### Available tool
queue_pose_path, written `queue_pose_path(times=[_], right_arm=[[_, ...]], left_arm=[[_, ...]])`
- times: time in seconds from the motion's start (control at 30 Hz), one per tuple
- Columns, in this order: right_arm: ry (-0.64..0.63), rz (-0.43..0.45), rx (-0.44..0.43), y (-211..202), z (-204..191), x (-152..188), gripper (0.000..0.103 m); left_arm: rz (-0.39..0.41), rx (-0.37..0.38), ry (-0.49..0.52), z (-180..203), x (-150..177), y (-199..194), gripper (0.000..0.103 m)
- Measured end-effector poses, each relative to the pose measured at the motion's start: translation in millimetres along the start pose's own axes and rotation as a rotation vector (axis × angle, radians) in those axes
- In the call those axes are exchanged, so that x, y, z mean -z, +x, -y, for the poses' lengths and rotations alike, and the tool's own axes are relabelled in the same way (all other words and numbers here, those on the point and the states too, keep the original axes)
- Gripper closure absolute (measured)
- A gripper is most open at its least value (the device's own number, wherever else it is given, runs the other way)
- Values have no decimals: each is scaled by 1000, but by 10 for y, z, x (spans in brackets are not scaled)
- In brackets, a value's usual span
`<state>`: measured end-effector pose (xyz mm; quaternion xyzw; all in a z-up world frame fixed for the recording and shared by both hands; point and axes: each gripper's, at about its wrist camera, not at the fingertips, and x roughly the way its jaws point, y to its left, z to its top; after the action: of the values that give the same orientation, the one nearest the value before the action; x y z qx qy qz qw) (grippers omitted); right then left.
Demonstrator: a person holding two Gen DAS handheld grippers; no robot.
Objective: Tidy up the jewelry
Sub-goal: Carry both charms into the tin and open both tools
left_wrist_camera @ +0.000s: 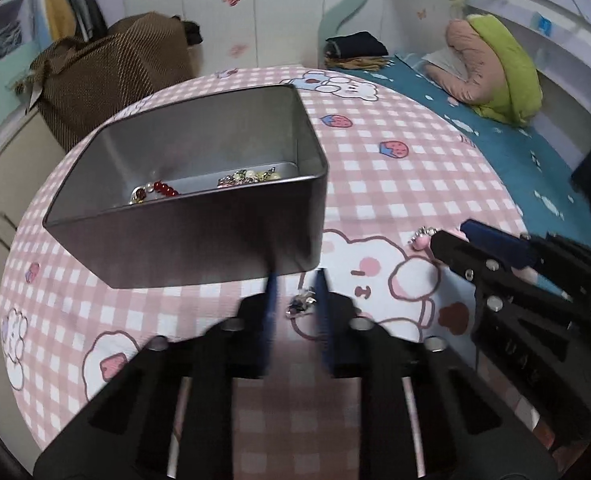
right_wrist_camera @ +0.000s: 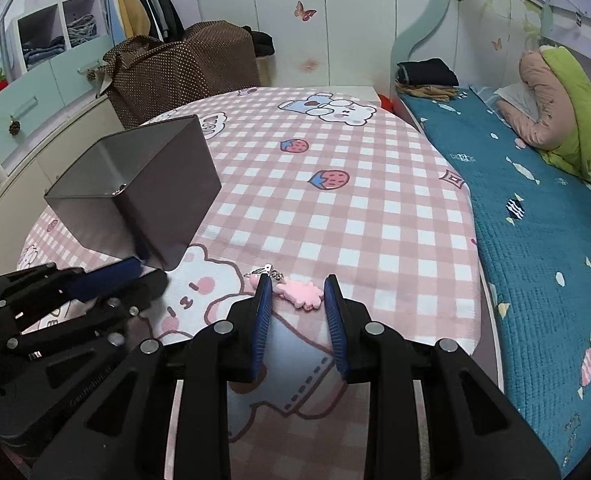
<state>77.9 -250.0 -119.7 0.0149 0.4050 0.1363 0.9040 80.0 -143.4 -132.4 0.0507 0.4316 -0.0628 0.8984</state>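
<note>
A grey metal tin [left_wrist_camera: 183,240] stands open on the pink checked cloth [left_wrist_camera: 395,168]. Red beads [left_wrist_camera: 165,189] and gold pieces [left_wrist_camera: 247,178] lie on its floor. Just in front of the tin, my left gripper [left_wrist_camera: 297,280] is down at the cloth, blurred, its blue pads drawn in around a small silver trinket [left_wrist_camera: 301,304]. To the right, my right gripper [right_wrist_camera: 298,290] holds a pink charm [right_wrist_camera: 299,294] by its two ends, low on the cloth; its silver chain [right_wrist_camera: 269,271] sticks out past the left fingertip. From the right wrist view the tin [right_wrist_camera: 135,200] is at the left, with the left gripper [right_wrist_camera: 143,276] below it.
The round table's edge [right_wrist_camera: 471,280] curves close on the right, beside a bed with a teal quilt [right_wrist_camera: 535,220] and a green and pink cushion [right_wrist_camera: 567,112]. A brown bag [right_wrist_camera: 175,68] stands behind the table. Bare cloth lies beyond both grippers.
</note>
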Motion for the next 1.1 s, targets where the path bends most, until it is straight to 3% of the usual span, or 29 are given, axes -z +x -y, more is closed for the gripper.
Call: queue_pose_path(times=[0.27, 0.8, 1.1], right_arm=[[12, 6, -10, -29, -9, 35, 77], [14, 21, 14, -214, -254, -2, 77], [-22, 62, 41, -388, -549, -168, 77]], left_arm=[[-25, 114, -23, -240, 80, -61, 93], [-14, 126, -75, -538, 166, -207, 93], [54, 157, -119, -846, 101, -466, 93]])
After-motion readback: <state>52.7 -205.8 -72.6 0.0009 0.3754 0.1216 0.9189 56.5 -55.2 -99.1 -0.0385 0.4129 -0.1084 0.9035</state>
